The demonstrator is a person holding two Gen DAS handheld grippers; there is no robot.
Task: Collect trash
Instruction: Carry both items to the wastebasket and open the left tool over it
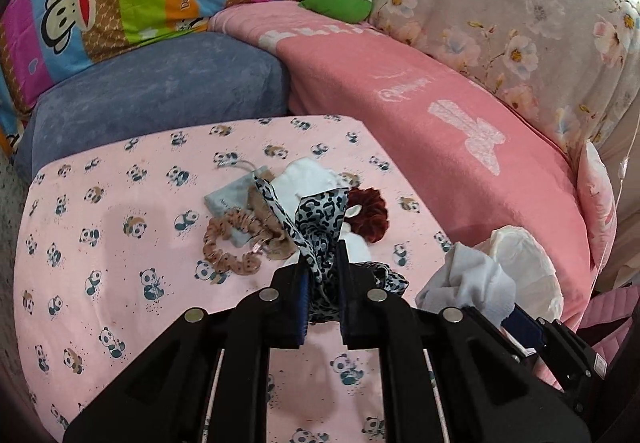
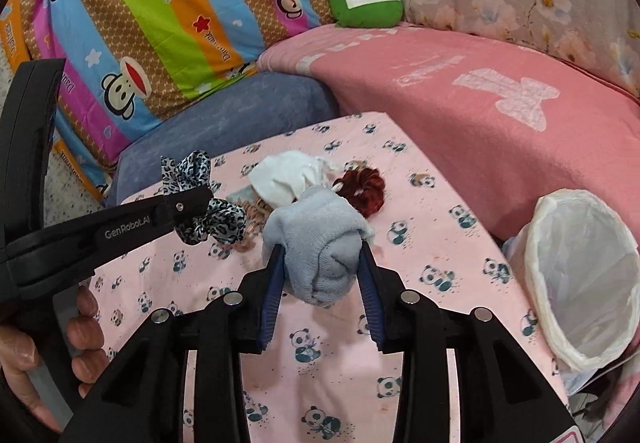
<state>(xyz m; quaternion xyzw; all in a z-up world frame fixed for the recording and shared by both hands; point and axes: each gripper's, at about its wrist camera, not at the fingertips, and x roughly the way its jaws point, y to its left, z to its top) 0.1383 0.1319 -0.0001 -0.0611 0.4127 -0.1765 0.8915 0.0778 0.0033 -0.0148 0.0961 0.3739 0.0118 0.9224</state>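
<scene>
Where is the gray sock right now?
The gray sock is pinched in the right gripper, lifted above the panda cloth, with the lined bin to its right.

- The near part of the panda-print desk (image 2: 420,179) lies bare under both tongs, with open room to pass on its left side too.
- A cluster crowds the desk's middle: a white cloth (image 2: 286,177), a dark red scrunchie (image 2: 362,189), a beige scrunchie (image 1: 230,247) and a small grey pouch (image 1: 228,199), touching or overlapping.
- The lined bin (image 2: 584,283) stands at the desk's right edge, mouth open and unblocked.
- The pink blanket (image 2: 460,111) and the blue cushion (image 2: 240,107) wall in the far side.
- The left tongs (image 2: 192,199), with the leopard-print fabric (image 2: 212,219), reach in across the desk's left.
</scene>
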